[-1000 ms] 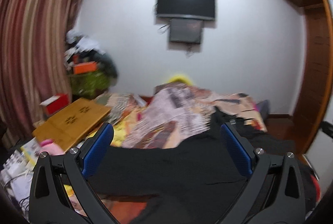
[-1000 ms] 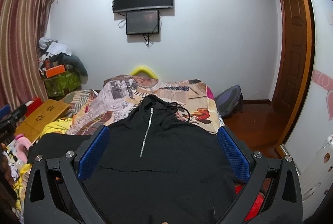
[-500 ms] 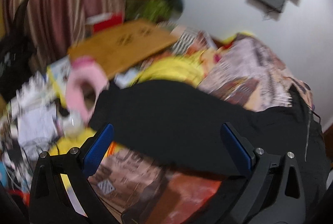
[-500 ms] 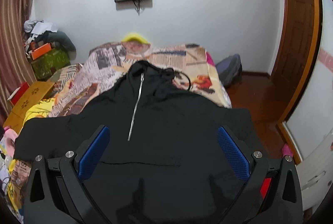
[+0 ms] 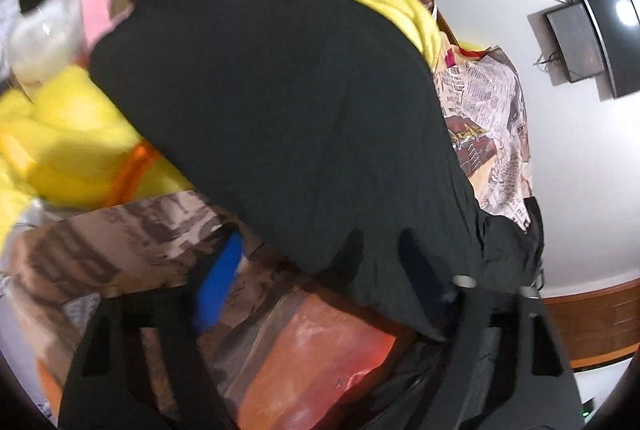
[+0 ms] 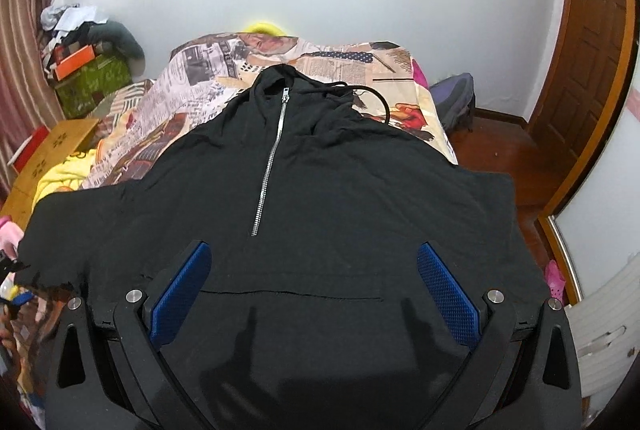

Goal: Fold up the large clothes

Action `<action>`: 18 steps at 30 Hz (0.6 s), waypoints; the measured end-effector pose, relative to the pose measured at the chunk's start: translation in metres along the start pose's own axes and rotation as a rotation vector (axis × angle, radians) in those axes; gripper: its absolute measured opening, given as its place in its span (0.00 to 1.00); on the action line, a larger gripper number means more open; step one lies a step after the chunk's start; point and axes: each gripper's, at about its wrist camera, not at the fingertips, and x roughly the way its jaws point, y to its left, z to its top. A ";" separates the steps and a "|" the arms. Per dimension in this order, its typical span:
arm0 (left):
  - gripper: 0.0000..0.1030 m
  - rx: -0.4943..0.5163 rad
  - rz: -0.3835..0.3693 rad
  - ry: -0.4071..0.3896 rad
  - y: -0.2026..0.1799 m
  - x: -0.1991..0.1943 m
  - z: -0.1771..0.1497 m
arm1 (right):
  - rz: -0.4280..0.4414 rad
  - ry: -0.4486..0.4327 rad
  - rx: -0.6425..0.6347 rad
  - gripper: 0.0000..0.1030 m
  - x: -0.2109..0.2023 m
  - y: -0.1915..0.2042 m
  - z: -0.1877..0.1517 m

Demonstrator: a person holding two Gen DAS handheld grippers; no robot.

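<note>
Black hoodie flat on bed, hood away, zipper lengthwise; both hand-held grippers spread.

The left gripper has swung hard left and dipped from the far wall right down onto the outstretched sleeve of the black zip-front hooded sweatshirt, its view now rolled and blurred, one blue pad over the cloth, the other over the patterned bedspread. The right gripper has tipped down and pushed in above the sweatshirt's front, where the whole spread garment now shows, wall television mostly out of frame
</note>
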 end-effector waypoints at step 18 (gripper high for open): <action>0.07 0.536 0.325 -0.343 -0.160 -0.039 -0.018 | 0.002 -0.041 -0.009 0.99 -0.028 -0.010 0.005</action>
